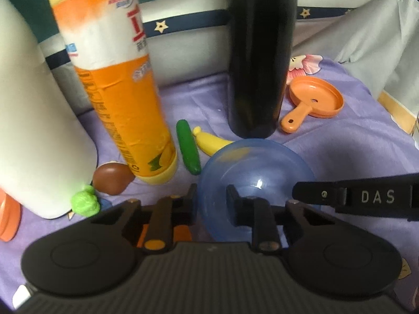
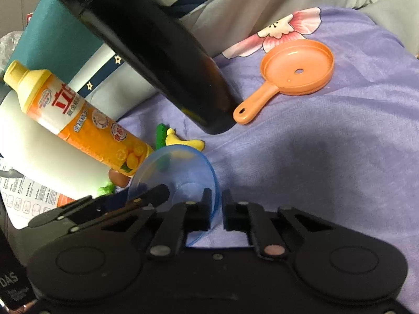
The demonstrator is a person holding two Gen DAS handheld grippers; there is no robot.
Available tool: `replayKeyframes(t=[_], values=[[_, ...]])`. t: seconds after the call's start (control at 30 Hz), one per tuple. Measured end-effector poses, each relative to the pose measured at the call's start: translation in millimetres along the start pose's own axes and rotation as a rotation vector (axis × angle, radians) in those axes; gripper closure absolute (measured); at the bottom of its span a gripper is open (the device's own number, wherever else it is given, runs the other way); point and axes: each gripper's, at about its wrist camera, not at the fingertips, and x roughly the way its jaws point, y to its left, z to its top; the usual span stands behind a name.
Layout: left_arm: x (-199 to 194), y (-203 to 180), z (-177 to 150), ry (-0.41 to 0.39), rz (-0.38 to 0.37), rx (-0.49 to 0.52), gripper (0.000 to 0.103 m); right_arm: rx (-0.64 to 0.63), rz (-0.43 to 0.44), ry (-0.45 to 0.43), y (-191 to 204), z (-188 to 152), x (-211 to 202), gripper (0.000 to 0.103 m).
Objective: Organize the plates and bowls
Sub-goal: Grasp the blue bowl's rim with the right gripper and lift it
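Note:
A clear blue bowl point(image 1: 258, 172) sits on the purple cloth in front of both grippers; it also shows in the right wrist view point(image 2: 183, 172). My left gripper point(image 1: 211, 196) is open, its jaws astride the bowl's left rim, one finger point(image 1: 237, 204) inside the bowl. My right gripper point(image 2: 216, 206) is shut on the bowl's right rim; one of its fingers point(image 1: 353, 196) reaches in from the right in the left wrist view. An orange toy pan point(image 1: 314, 99) lies at the back right, also in the right wrist view point(image 2: 296, 70).
A black bottle point(image 1: 259, 60), an orange detergent bottle point(image 1: 115, 78) and a white container point(image 1: 31, 120) stand behind the bowl. A toy cucumber point(image 1: 187, 146), banana point(image 1: 209, 141), brown toy point(image 1: 111, 178) and green toy point(image 1: 86, 202) lie nearby. Bedding rises at the back.

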Motion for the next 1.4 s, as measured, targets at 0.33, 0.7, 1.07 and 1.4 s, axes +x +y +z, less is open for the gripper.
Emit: replayKeyframes(t=[0.33, 0.7, 1.07, 1.4], values=[[-36.0, -5.5, -15.5, 0.018, -0.029, -0.056, 0.082, 0.030, 0.005, -0.026, -0.6, -8.8, -36.9, 0.095], [-114.8, -16.9, -68.5, 0.038, -0.062, -0.112, 0.081, -0.052, 0.001, -0.017, 16.7, -65.4, -99.6, 0.095], [-182.5, -19.0, -139.7, 0.057, -0.079, -0.134, 0.079, -0.144, -0.009, 0.037, 34.1, -141.3, -145.1, 0.095], [-200.4, -25.8, -183.6, 0.082, -0.085, -0.150, 0.076, -0.178, -0.030, 0.102, 34.6, -191.1, -154.2, 0.095]])
